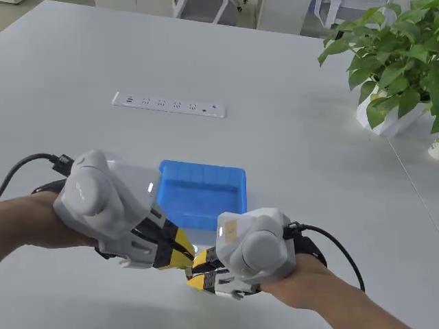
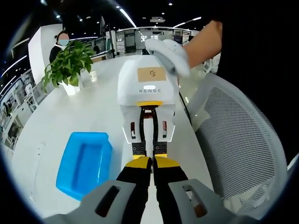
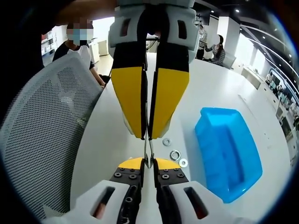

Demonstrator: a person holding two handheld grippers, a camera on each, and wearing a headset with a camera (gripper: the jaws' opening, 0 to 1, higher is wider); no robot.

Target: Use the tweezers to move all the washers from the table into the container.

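Caught by the right gripper view, screened in the head view by the left gripper and right gripper: three washers on the table just beside the blue container, plus thin tweezers. Held tip to tip before the container, both clamped on the tweezers.

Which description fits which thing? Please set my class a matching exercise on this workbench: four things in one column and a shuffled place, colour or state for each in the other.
Things
1. container
2. washers
3. tweezers
4. power strip

Descriptions
A. white, lying flat on the table beyond the container
B. thin metal, clamped between yellow jaws
C. blue, nothing inside
D. small silver rings on the table beside the container

Pairs: 1-C, 2-D, 3-B, 4-A
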